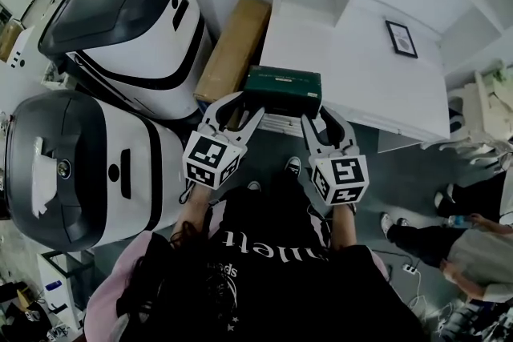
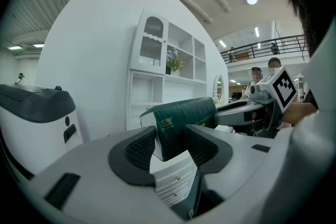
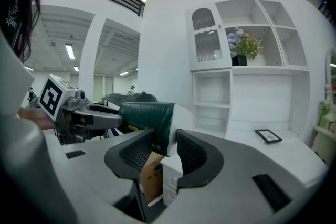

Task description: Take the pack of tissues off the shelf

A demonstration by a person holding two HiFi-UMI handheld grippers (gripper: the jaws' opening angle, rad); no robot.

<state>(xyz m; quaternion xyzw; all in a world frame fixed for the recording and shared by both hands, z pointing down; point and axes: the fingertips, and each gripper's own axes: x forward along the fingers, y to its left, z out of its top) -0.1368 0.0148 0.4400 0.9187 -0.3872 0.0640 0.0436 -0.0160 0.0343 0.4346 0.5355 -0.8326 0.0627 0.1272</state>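
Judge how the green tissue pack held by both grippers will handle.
The tissue pack is probably light: end grips alone carry it. Its rounded ends suggest soft wrap, likely denting under the left gripper and right gripper.

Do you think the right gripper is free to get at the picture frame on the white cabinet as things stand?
Probably not yet: the right gripper is shut on one end of the pack of tissues, the left gripper on the other. The cabinet top around the picture frame looks unobstructed.
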